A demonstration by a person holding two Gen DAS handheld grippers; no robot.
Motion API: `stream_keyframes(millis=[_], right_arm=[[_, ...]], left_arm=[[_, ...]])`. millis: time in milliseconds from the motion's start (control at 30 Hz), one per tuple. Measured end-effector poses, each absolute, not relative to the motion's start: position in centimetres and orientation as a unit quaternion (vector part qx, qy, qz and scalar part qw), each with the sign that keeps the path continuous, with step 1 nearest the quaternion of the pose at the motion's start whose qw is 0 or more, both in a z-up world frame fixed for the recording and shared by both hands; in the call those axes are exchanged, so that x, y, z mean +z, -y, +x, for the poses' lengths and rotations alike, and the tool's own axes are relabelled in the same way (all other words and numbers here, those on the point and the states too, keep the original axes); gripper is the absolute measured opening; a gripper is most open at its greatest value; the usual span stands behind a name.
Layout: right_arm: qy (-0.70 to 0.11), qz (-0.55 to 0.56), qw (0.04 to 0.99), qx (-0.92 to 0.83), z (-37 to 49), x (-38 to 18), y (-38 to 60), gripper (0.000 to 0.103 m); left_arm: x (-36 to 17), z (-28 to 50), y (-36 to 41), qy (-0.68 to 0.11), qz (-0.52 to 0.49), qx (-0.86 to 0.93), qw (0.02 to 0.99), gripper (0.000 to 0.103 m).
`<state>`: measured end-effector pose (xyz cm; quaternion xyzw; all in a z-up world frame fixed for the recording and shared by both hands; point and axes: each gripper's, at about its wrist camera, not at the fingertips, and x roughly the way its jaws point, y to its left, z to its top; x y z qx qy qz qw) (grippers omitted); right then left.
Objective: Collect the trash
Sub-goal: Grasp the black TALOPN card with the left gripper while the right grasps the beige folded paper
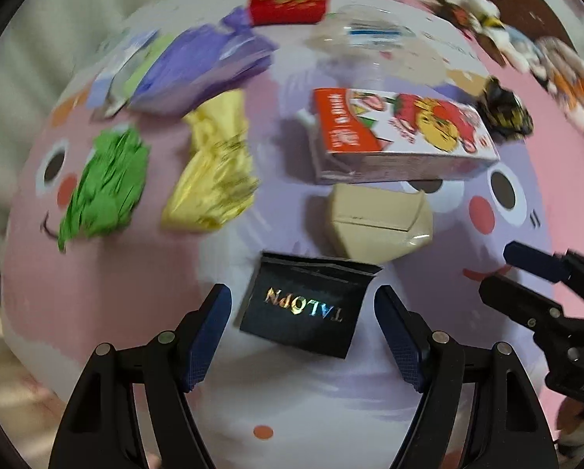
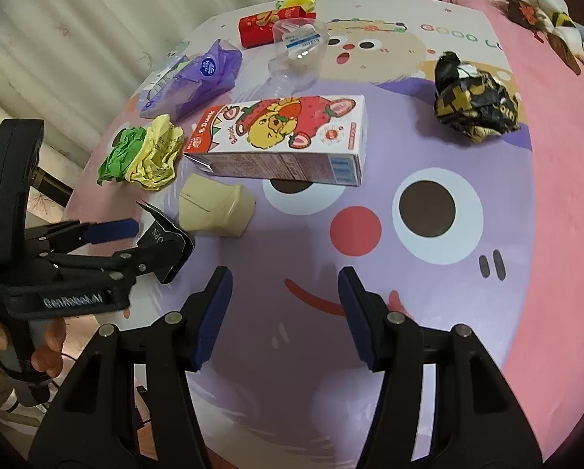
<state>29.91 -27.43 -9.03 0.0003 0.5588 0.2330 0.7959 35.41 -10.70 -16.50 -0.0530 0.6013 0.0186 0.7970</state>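
Trash lies scattered over a round bench covered with a pink and purple cartoon cloth. Nearest the left gripper is a black pouch with shiny lettering; in the left view it lies flat on the cloth between the two blue-padded fingers, which stand wide on either side of it with a gap to each pad. In the right view the same pouch shows at the left, partly hidden behind the left gripper's fingers, so I cannot tell there whether it touches them. A hand grips that tool's handle at the left edge.

Just beyond the pouch sits a beige cup on its side. Behind it lies a strawberry carton, flat, with its long side across the scene. To the left of the carton are a yellow wad and a green wad, touching in the right view. Farther back lie a purple bag, a clear plastic cup and a red box. A black-and-gold wad rests to the right of the carton, well apart from it.

The right gripper hangs over bare purple cloth near the printed smile, its fingers parted and nothing between them.
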Motion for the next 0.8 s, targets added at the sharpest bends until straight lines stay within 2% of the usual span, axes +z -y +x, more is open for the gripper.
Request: stream_keyframes(millis=[267,300,333,800], right_arm=[[-0.563,0.003,0.794,0.229,29.8,-9.5,27.7,0.054],[-0.563,0.002,0.794,0.23,29.8,-9.5,27.6,0.054],[-0.562,0.001,0.794,0.232,29.7,-9.4,27.5,0.054],[-0.555,0.019,0.791,0.258,30.1,-9.6,24.0,0.054]], left_arm=[[-17.5,36.6,11.8,-0.586,-0.029,0.035,0.809,0.076],[-17.5,36.9,11.7,-0.583,-0.035,0.035,0.811,0.071],[-17.3,36.1,11.5,-0.579,-0.036,0.036,0.814,0.061],[-15.9,31.8,6.3,-0.577,-0.059,0.095,0.809,0.06]])
